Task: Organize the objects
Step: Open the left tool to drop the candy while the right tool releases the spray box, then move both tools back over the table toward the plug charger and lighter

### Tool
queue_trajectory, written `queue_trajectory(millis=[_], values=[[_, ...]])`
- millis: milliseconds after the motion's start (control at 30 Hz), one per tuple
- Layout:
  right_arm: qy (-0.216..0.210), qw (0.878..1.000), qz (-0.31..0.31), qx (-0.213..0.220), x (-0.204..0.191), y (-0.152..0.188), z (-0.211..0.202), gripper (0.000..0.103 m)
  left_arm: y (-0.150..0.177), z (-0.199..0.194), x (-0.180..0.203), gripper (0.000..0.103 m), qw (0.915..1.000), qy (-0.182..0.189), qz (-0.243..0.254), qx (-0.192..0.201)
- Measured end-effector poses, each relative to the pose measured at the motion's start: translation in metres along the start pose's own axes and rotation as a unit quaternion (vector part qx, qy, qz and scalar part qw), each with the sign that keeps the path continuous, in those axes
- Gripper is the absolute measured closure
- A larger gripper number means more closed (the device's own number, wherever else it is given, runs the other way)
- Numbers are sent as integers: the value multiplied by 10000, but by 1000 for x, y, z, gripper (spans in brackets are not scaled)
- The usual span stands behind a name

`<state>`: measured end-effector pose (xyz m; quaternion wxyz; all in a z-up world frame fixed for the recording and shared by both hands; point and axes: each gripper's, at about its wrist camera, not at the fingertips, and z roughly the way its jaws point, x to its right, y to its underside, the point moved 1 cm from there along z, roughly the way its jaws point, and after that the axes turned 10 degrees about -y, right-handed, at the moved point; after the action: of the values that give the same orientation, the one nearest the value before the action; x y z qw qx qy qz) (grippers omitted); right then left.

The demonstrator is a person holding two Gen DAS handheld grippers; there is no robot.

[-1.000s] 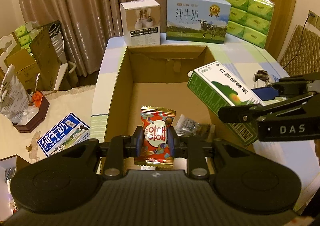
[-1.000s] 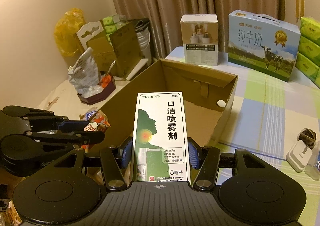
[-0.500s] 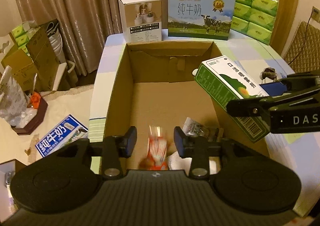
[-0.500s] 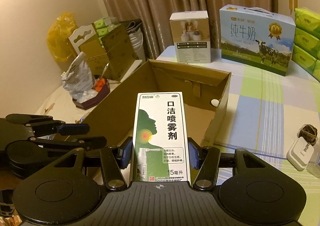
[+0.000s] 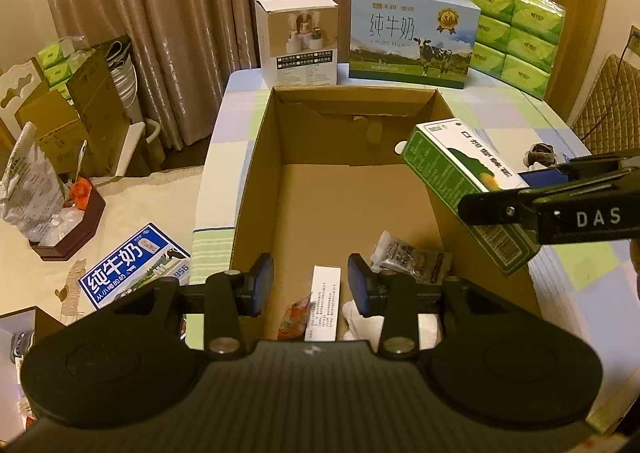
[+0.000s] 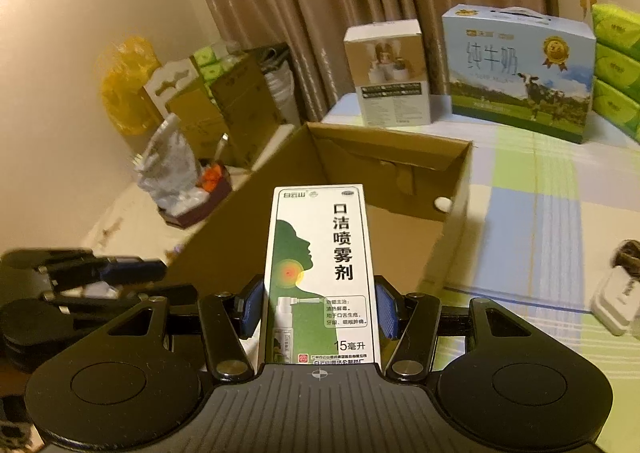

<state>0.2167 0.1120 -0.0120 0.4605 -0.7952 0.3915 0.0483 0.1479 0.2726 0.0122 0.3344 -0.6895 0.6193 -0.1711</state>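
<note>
My left gripper [image 5: 311,285] is open and empty above the near end of the open cardboard box [image 5: 256,181]. Inside the box lie the red snack packet [image 5: 294,317], a narrow white box [image 5: 323,303], a clear printed packet [image 5: 412,259] and something white. My right gripper [image 6: 319,309] is shut on the green-and-white spray box [image 6: 320,273], held over the box's right wall; it also shows in the left wrist view [image 5: 460,181]. The left gripper shows at the left of the right wrist view [image 6: 100,281].
A white product box [image 5: 298,41], a blue milk carton case [image 5: 412,41] and green tissue packs [image 5: 516,37] stand on the checked table [image 5: 568,265] behind the box. A white charger [image 6: 616,301] lies at right. Clutter and a blue milk box [image 5: 132,265] lie at left.
My left gripper opened and the red snack packet dropped into the cardboard box. The right gripper kept hold of the spray box and moved a little.
</note>
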Motion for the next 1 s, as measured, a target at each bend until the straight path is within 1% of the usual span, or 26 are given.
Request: queue_trajectory(millis=[33,67,200,433,467,500,567,633,800,867,900,933,1000], values=[[-31,10000,45,65,1,0,-1,32,0,-1,0,68,10000,1,-4,5],[-30,9999,68,126,1,0,-3,24,0,-1,-1,68,10000,-5,-15,7],[32,9998,116,157,4,5,-15,24,3,-5,-2,62,9999,18,-101,-27],[145,9992,272,269,5,25,-55,23,11,-23,2,48,9995,44,-308,47],[163,9991,277,281,5,27,-61,22,12,-27,4,47,9994,55,-324,49],[195,9990,280,297,4,31,-69,20,13,-30,6,42,9994,58,-336,65],[253,9989,260,311,2,39,-82,13,16,-40,10,37,9992,61,-392,94],[368,9987,191,312,2,48,-95,10,18,-50,14,29,9987,79,-486,133],[620,9974,171,325,9,68,-128,6,23,-74,30,19,9983,129,-544,189],[683,9969,199,336,13,75,-141,5,25,-84,38,13,9979,149,-580,240],[724,9966,194,339,16,78,-148,4,26,-88,41,7,9977,149,-604,276],[772,9963,183,344,18,81,-155,4,27,-94,45,4,9973,163,-632,332],[884,9952,181,379,23,88,-170,2,28,-103,53,2,9969,204,-652,400]])
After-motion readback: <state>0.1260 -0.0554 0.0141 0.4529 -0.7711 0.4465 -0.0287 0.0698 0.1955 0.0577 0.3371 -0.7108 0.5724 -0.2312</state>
